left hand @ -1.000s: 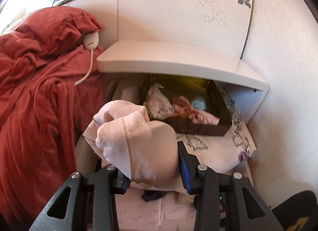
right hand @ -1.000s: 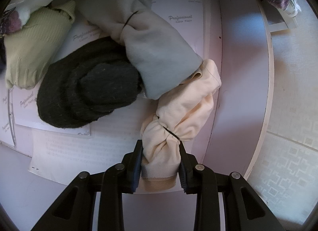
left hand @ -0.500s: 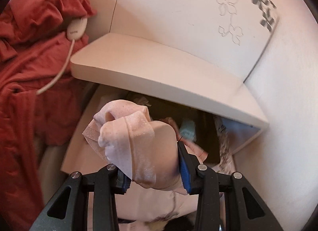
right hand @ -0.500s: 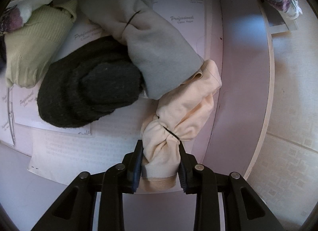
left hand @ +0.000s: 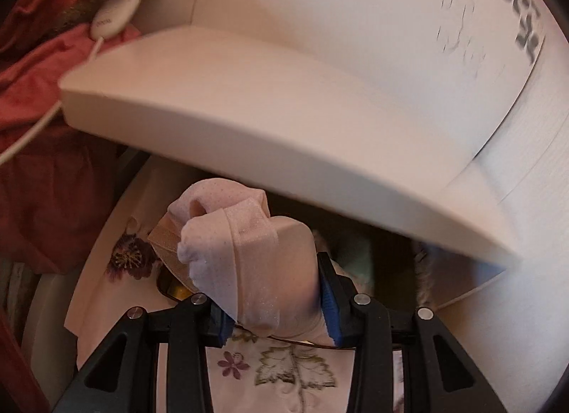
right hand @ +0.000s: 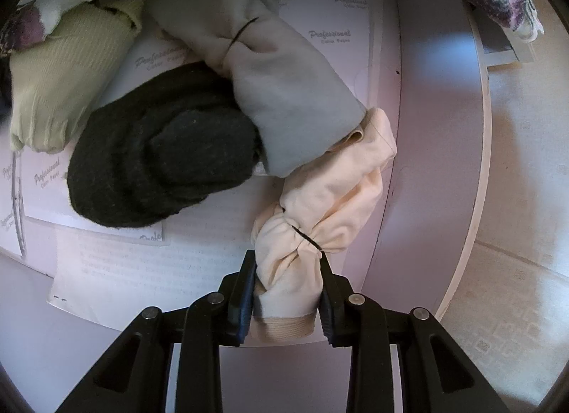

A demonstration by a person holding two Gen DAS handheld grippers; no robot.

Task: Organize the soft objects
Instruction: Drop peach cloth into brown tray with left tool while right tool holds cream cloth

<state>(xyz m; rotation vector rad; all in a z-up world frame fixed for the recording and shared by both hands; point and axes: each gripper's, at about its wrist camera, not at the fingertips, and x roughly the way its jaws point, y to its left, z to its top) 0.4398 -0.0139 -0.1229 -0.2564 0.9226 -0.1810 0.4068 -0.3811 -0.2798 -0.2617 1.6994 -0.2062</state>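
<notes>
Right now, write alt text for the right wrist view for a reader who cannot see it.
The right gripper is clamped on one end of a cream fabric bundle tied with a black band, lying in a paper-lined drawer. Beside it lie a grey tied bundle, a dark knitted bundle and a pale green ribbed one.

"Professional" in script, with a smaller line "Color Paper" beneath, is printed repeatedly on the white paper sheets lining the drawer in the right wrist view. The clearest print is found at 1 o'clock, others at 10 o'clock and at 9 o'clock. Fine print on a lower sheet at 7 o'clock cannot be read. In the left wrist view, small lettering on the white corded controller at 10 o'clock is blurred and illegible.
</notes>
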